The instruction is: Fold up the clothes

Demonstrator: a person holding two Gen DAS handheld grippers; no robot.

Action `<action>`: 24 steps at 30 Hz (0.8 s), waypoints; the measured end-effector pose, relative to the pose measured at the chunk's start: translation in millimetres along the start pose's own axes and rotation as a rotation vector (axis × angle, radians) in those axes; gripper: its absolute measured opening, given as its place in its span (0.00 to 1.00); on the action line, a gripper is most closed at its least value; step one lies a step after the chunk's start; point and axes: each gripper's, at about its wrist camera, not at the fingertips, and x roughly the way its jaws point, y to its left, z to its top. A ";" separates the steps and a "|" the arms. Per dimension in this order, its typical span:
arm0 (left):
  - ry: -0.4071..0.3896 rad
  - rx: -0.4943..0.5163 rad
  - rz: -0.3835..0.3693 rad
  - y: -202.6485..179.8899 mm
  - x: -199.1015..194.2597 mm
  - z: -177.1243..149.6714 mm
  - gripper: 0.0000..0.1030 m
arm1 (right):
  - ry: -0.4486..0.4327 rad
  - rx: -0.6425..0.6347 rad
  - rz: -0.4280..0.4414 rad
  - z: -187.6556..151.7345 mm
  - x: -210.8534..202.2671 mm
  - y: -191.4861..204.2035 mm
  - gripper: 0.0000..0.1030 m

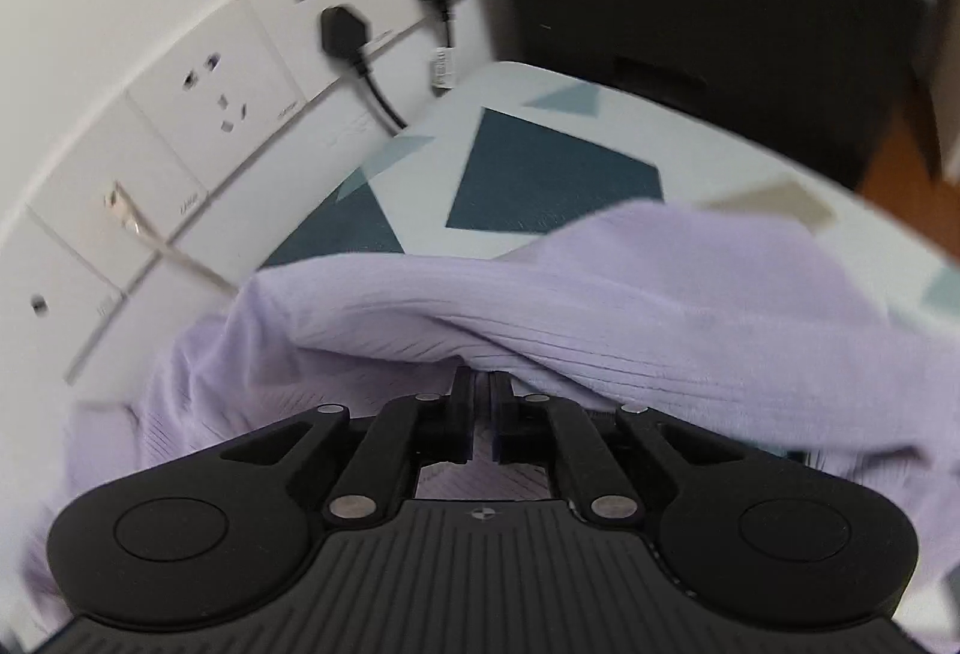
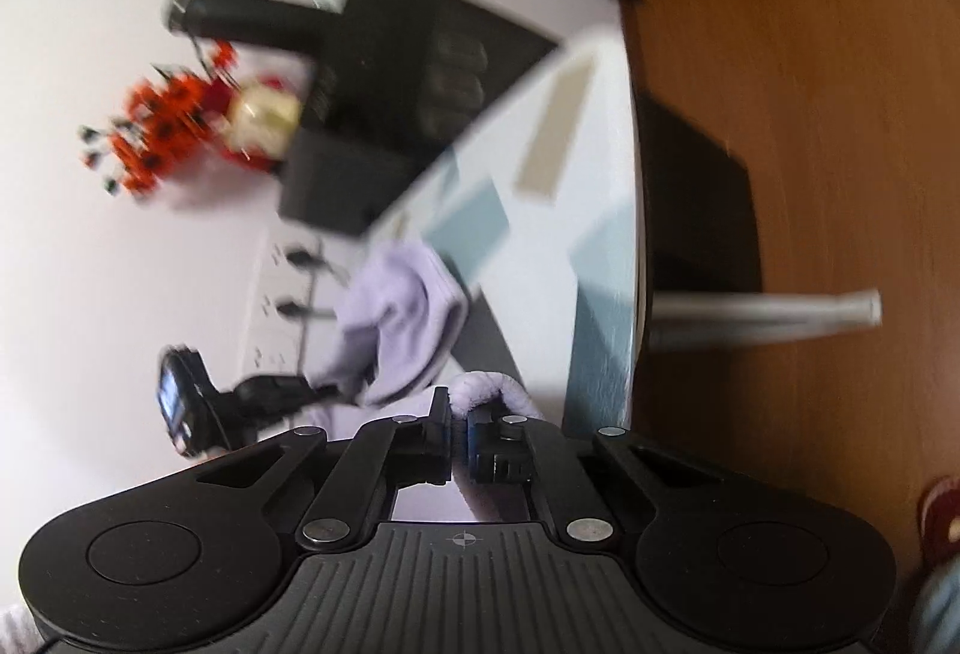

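garment (image 1: 600,282): pale lilac, fine ribbed | tabletop (image 1: 540,114): white, teal and beige geometric patches | grippers (image 1: 480,408): black | floor (image 2: 780,84): orange-brown wood

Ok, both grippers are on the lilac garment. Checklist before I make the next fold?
1. Left gripper shut on garment: ok.
2. Right gripper shut on garment: ok.
3. Garment lifted off the table between the grips: ok, it hangs bunched.
4. Bare table ahead to lay it on: ok.
5. Plugs and cables clear of the cloth: ok in the left view.
6. Hems and edges aligned: cannot tell, blurred and folded over.
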 end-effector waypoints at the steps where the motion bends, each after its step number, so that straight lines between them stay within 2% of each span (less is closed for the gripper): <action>1: -0.001 -0.030 -0.002 1.4 2.9 1.7 0.04 | -0.008 -0.007 -0.016 -0.4 -3.5 -1.3 0.03; 4: -0.024 -0.045 0.029 -11.8 9.8 -1.8 0.04 | -0.010 -0.018 -0.074 -3.1 -4.0 -9.7 0.03; 12: -0.036 -0.072 0.055 -20.1 12.2 -0.6 0.04 | -0.028 -0.007 -0.131 -4.2 1.4 -28.6 0.03; 14: -0.032 -0.074 0.056 -20.8 10.3 -0.7 0.08 | -0.027 -0.012 -0.137 -4.5 1.7 -28.6 0.03; 16: -0.027 -0.079 0.050 -20.5 7.3 -0.9 0.16 | -0.020 -0.008 -0.146 -3.5 2.2 -25.9 0.04; 17: -0.031 -0.099 0.023 -15.5 0.1 -2.6 0.33 | -0.016 -0.001 -0.151 -2.7 2.2 -24.8 0.04; 18: -0.058 -0.128 0.003 -8.4 -12.3 -7.1 0.62 | -0.014 0.012 -0.156 -1.3 1.0 -23.9 0.08; 20: -0.109 -0.177 -0.037 5.0 -37.7 -16.9 0.81 | -0.016 0.039 -0.168 1.2 -2.2 -20.7 0.15; 21: -0.128 -0.169 -0.058 9.0 -52.8 -25.2 0.81 | -0.022 0.051 -0.178 2.2 -4.2 -18.3 0.24; 23: -0.165 -0.153 -0.100 16.9 -83.1 -42.0 0.81 | -0.045 0.064 -0.229 2.9 -10.3 -11.8 0.34; 24: -0.184 -0.145 -0.121 20.9 -98.2 -50.4 0.81 | -0.057 0.072 -0.255 3.3 -13.5 -8.7 0.43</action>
